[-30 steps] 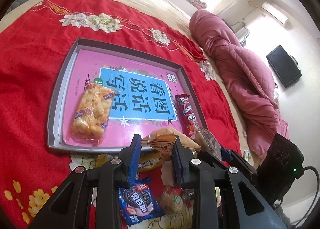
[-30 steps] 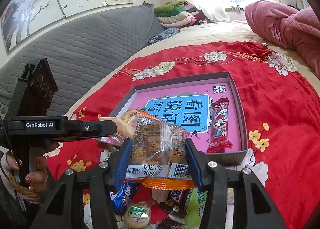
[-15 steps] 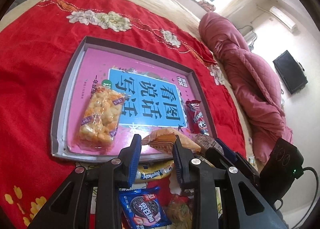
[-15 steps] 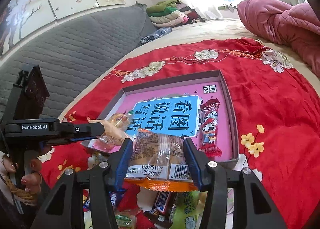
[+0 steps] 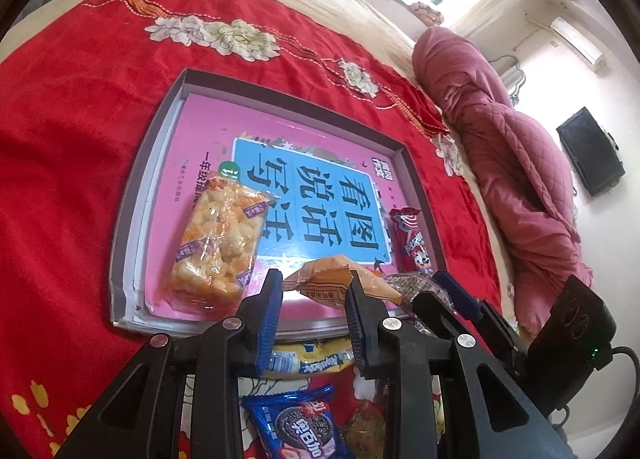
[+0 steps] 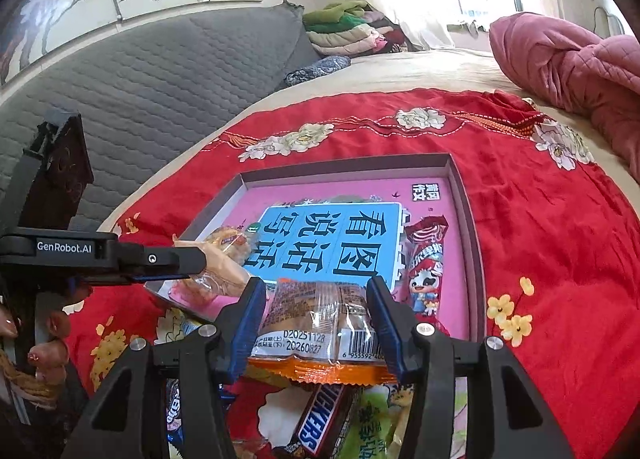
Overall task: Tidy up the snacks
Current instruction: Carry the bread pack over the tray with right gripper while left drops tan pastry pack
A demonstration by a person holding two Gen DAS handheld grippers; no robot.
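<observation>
A grey box lid [image 5: 132,195] with a pink and blue book cover inside lies on the red blanket; it also shows in the right wrist view [image 6: 460,187]. In it lie a clear pack of puffed snacks [image 5: 218,243] and a red snack bar [image 5: 412,243], also seen in the right wrist view [image 6: 426,263]. My left gripper [image 5: 314,283] is shut on a tan and orange snack packet [image 5: 332,279] over the lid's near edge. My right gripper [image 6: 316,299] is shut on a clear bread packet with an orange edge [image 6: 316,323], just before the lid's near edge.
Loose snacks lie below the grippers: a blue cookie pack [image 5: 300,425], a yellow wrapper [image 5: 312,359], a Snickers bar [image 6: 320,419], a green pack [image 6: 372,419]. A pink quilt [image 5: 512,147] lies to the right, a grey headboard [image 6: 140,79] to the left.
Both grippers have moved forward toward the box lid with their packets still held. The right gripper's packet has come lower, nearer the lid's edge.
</observation>
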